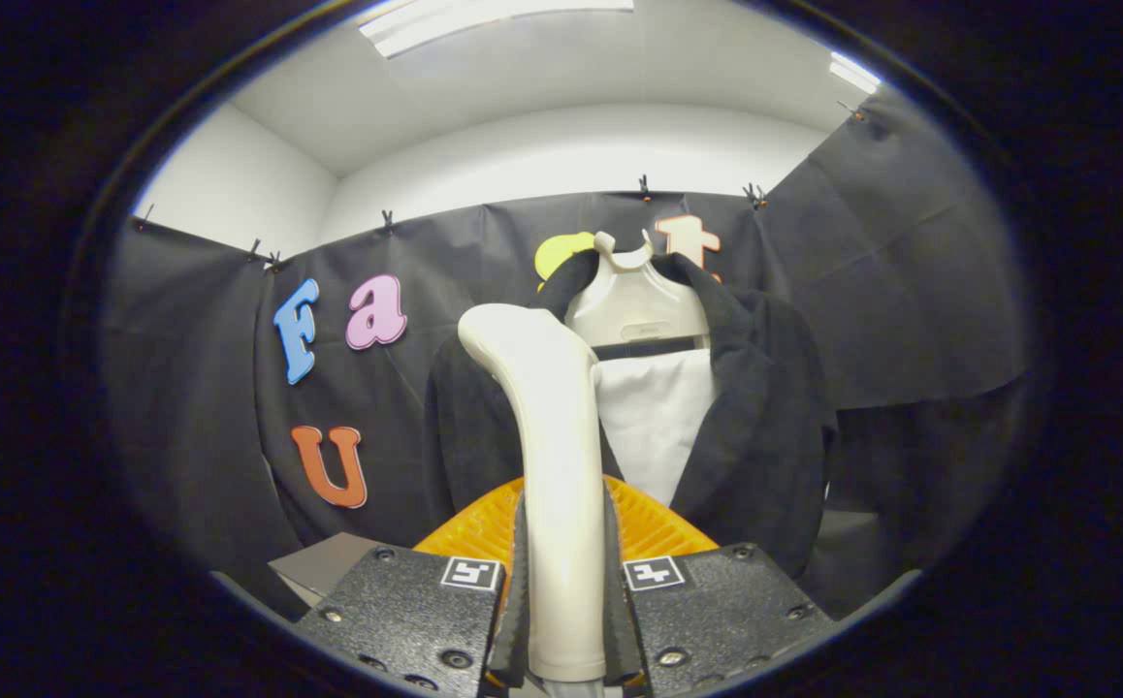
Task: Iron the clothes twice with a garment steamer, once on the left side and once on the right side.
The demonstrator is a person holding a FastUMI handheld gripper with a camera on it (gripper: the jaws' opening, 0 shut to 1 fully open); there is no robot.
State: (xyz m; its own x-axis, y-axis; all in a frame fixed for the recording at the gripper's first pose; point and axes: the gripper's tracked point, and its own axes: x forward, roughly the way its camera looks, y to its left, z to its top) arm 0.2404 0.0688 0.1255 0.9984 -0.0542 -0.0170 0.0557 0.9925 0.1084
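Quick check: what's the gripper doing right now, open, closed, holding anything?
Gripper: closed on the steamer handle, both fingers pressing its sides.

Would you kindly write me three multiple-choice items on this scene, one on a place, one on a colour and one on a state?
1. Where is the steamer handle?
A. between the fingers of the hand-held gripper
B. lying on the floor
C. hooked on the hanger

2. What colour is the garment on the hanger?
A. red
B. black
C. yellow

3. How do the fingers stand?
A. wide open, holding nothing
B. pressing on the garment
C. both pressing on the steamer handle

Answers: 1 A, the handle rises from between the fingers. 2 B, dark cloth drapes the pale hanger. 3 C, each finger lies against a side of the handle.
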